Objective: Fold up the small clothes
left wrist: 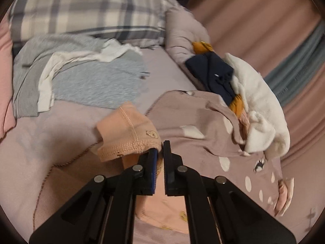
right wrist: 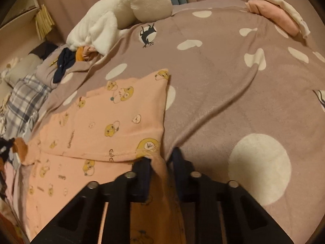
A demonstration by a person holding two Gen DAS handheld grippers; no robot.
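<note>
The left gripper (left wrist: 160, 152) pinches a hemmed edge of the peach garment (right wrist: 113, 118), its fingers (left wrist: 167, 158) closed; the right gripper (right wrist: 160, 158) clamps another edge. The garment lies on the spotted blanket (right wrist: 223, 81) on the bed. Uneven lifting could skew the fold, or thin cloth slip free.

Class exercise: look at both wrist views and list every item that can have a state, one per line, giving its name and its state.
left gripper: shut on the peach garment's hem, lifted.
right gripper: shut on a peach garment edge.
peach garment: partly folded, lying on the blanket.
spotted blanket: spread out, lightly wrinkled.
grey clothes: unfolded, heaped.
white plush: lying on the blanket's edge.
folded pink cloth: folded, set aside.
</note>
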